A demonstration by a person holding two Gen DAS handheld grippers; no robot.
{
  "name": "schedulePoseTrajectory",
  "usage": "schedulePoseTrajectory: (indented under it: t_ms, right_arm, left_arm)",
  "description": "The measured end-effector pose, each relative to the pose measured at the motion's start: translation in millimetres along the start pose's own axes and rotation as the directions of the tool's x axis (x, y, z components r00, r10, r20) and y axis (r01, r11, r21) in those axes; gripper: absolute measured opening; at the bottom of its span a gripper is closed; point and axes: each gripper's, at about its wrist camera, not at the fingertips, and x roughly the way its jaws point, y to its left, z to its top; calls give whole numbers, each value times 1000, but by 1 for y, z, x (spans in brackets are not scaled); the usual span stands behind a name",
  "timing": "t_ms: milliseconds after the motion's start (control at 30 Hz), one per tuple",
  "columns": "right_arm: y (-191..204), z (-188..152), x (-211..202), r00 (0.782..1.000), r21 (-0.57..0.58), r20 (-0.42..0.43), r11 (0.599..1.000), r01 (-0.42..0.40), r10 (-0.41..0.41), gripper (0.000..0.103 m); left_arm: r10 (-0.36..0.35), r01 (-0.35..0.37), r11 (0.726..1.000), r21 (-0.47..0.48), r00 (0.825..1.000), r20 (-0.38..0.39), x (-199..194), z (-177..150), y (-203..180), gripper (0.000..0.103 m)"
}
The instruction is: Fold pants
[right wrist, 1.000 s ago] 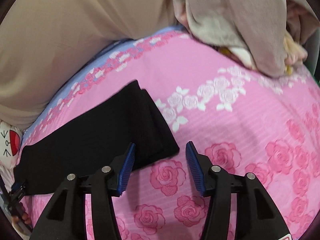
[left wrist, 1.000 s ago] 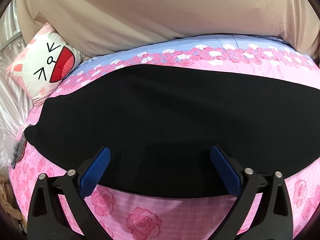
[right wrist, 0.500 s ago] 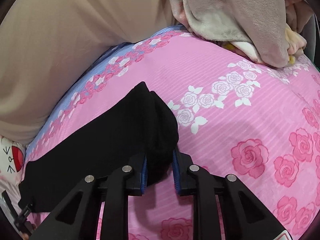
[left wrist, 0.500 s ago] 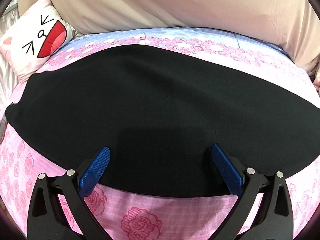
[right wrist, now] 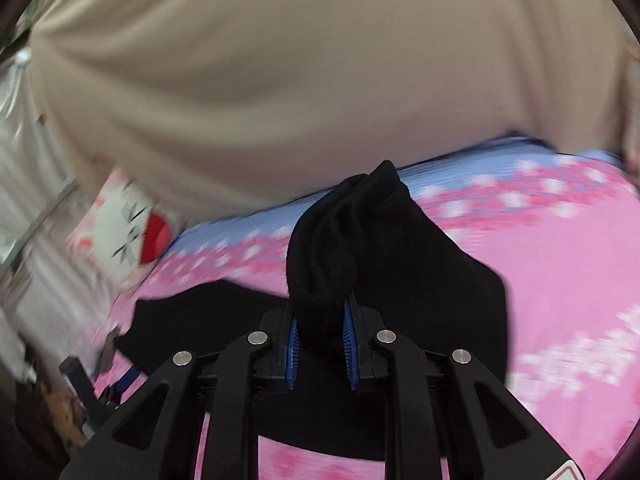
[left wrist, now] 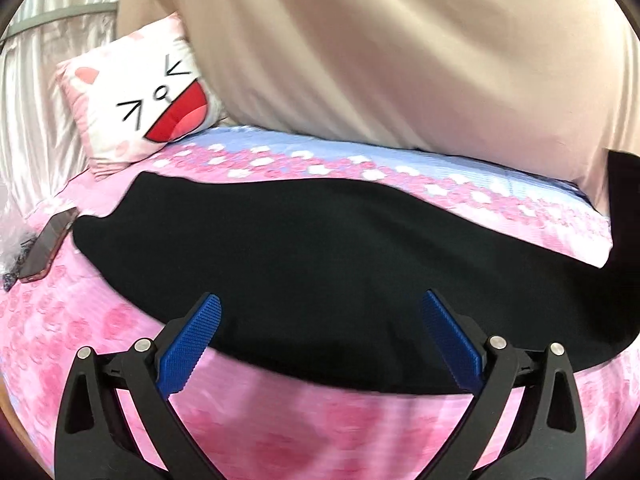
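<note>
The pants [left wrist: 320, 256] lie flat and lengthwise across the pink sheet [left wrist: 120, 320], one end near the pillow [left wrist: 152, 96]. The other end is lifted clear of the bed: in the right wrist view a bunched wad of black fabric stands up between the blue pads of your right gripper [right wrist: 320, 348]. That gripper has just been closing, and its pads now press on the cloth from both sides. Your left gripper [left wrist: 320, 344] hangs over the near edge of the pants with its pads spread wide, nothing between them.

Judgement on handling: the cloth is soft, limp and light. It drapes and sags from the held point, so it will not keep a line unaided. The weave looks matte, so slipping seems unlikely, but a bunched grip may hold only some of the layers.

Recommended hold: keep the leg end clamped at the hem. Take the second hold along the near edge, where your left gripper already stands, so that the fold line stays straight.

A phone [left wrist: 52, 240] lies on the sheet beside the pillow end, just clear of the cloth. A beige quilt [left wrist: 400, 60] is heaped behind.
</note>
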Motion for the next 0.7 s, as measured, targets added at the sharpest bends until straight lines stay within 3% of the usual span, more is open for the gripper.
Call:
schedulePoseTrajectory:
  t_ms: [167, 333, 433, 533, 600, 700]
  right_arm:
    - [83, -33, 96, 986, -138, -154, 986, -92, 70, 17]
    - [102, -84, 165, 952, -197, -307, 977, -80, 16, 22]
    - [99, -90, 149, 957, -201, -284, 973, -113, 52, 33]
    - [91, -89, 114, 969, -166, -234, 979, -120, 79, 38]
    - [85, -89, 89, 980, -168, -192, 981, -92, 59, 61]
    - [87, -91, 80, 985, -208, -175, 977, -43, 6, 61]
  left_arm:
    - [46, -47, 999, -17, 998, -45, 9, 4, 46, 98]
    - [-57, 30, 982, -184, 989, -138, 26, 0, 92, 98]
    - [-112, 70, 969, -237, 980, -167, 34, -2, 101, 98]
    - [-128, 88, 970, -225, 977, -168, 34, -3, 98, 98]
    - [-135, 98, 972, -213, 976, -170, 35, -3, 95, 98]
    - [-152, 114, 972, -204, 972, -181, 37, -3, 92, 98]
